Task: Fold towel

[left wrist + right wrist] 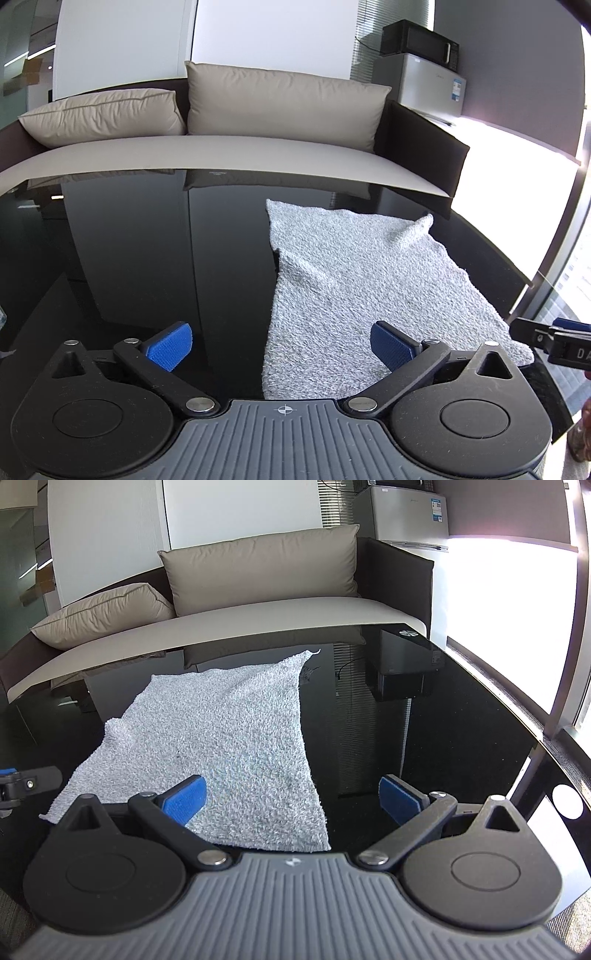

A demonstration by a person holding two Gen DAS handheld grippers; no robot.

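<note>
the left gripper [280, 345] hangs low over the bench [129, 258], jaws spread wide with nothing between them, its right pad above the near left part of the towel [354, 280]. the towel lies spread in what looks like one layer on the glossy black bench, between the two grippers, with one far corner [424, 221] puckered up off the surface and a small crease on its left edge. the right gripper [291, 797] is likewise wide and empty, its left pad over the towel's near right part.

risks, as i judge them: the bench is slick, so a pad pressing down could push the cloth along instead of pinching it; a pinch at the thick pile may catch only loops and slip out on the lift; if the two sides are raised unevenly the fold would come out skewed, and the raised corner could tuck under and leave a lump.

count: one towel, two grippers, four blue pads, one bench; behind, one sofa [221, 155] with two cushions [284, 103].
</note>
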